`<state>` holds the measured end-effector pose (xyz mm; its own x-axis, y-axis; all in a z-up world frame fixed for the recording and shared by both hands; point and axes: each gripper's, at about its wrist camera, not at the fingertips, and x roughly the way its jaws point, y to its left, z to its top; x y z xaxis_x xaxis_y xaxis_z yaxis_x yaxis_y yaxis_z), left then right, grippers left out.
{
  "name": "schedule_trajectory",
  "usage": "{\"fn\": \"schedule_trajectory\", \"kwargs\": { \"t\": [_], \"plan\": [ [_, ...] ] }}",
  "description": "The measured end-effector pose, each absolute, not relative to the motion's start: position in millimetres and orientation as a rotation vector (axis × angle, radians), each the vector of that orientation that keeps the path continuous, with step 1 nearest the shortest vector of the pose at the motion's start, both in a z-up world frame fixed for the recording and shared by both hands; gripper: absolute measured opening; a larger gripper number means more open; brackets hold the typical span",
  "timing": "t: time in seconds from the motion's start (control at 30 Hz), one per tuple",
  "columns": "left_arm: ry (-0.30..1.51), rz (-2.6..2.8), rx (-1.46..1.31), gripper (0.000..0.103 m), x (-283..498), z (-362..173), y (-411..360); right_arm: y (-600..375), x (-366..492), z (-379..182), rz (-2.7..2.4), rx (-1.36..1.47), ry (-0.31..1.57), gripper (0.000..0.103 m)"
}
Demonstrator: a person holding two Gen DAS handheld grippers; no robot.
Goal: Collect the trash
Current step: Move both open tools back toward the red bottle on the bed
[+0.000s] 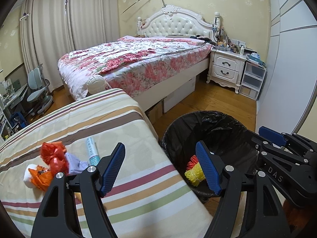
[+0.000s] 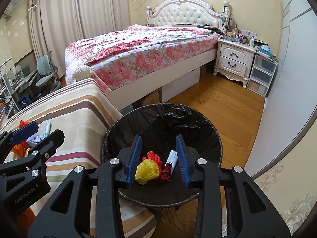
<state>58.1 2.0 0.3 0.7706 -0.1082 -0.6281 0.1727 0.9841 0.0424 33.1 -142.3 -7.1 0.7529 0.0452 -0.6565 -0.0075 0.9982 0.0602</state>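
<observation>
Left gripper (image 1: 160,168) spread wide, nothing btwn the blue pads, hanging over the edge where the striped blanket (image 1: 138,204) meets the trash bin (image 1: 218,123). Right gripper (image 2: 158,158) partly open, also empty, directly above the bin's mouth. In the bin (black liner): yellow mesh netting (image 2: 147,170), orange netting (image 2: 153,156), a dark red scrap (image 2: 166,173), and a small white tube (image 2: 172,159) lying tilted, long axis running up-right to down-left in right wrist view. Still on the blanket: teal-and-white tube (image 1: 92,150), long axis pointing away twd the floral bed (image 1: 138,59), beside a crumpled red plastic bag (image 1: 52,156), lilac wrapper (image 1: 75,163), and orange-and-white wad (image 1: 36,176).
</observation>
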Motion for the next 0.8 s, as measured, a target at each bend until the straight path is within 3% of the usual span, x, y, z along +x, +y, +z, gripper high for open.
{"fn": "schedule_trajectory", "kwargs": {
  "t": [0.8],
  "plan": [
    [0.699,0.066,0.071,0.072,-23.1,-5.4,117.7,-70.4,-29.3,-6.0,0.178,0.014,0.745,0.043]
  ]
}}
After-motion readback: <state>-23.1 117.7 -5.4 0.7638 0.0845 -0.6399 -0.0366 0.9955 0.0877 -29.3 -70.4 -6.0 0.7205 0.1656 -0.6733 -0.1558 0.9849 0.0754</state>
